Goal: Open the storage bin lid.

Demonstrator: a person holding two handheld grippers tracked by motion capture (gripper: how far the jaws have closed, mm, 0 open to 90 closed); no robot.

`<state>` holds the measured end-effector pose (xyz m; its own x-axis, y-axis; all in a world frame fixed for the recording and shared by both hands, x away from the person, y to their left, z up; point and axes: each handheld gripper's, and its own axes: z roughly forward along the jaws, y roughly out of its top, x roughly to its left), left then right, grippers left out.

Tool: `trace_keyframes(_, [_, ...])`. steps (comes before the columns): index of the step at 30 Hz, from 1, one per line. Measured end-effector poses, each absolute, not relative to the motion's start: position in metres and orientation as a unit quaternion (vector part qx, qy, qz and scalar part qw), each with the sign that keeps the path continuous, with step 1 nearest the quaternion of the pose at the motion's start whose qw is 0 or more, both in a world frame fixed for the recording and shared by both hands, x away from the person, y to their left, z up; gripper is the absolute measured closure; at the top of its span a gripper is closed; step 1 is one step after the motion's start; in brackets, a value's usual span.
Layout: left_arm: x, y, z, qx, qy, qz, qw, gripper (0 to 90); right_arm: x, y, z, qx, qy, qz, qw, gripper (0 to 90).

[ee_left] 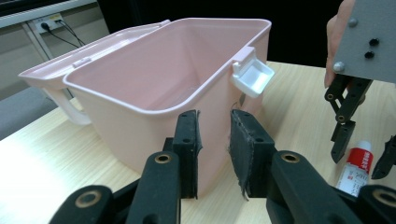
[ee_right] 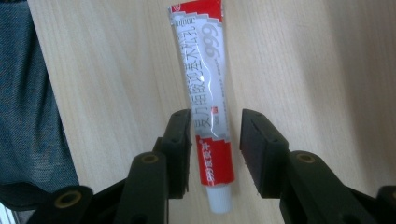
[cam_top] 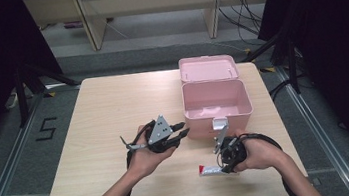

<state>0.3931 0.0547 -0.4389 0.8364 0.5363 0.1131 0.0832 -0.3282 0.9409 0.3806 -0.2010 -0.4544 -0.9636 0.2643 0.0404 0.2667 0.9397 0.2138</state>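
Glossy red, white and silver foil-like tube with a white plastic cap, smooth pink plastic box with a white plastic latch, matt pale wood-grain tabletop, matt black jaws with frayed rubbery pads, grey metal plate

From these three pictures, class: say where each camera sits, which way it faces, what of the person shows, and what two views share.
High view: above the near edge, facing forward and down on the table; forearms, left gripper, right gripper.
Left gripper view: along its own open jaws toward the pink box.
Right gripper view: downward, open jaws astride the tube.
Shared: the left gripper view and the high view both show the pink box and the tube.
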Motion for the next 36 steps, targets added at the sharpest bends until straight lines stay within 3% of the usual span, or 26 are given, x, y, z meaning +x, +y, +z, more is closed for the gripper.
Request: trace_keyframes(36, [0.399, 0.082, -0.445, 0.788, 0.22, 0.224, 0.53, 69.0, 0.38, -0.171, -0.471, -0.093, -0.996, -0.004, 0.005, 67.5])
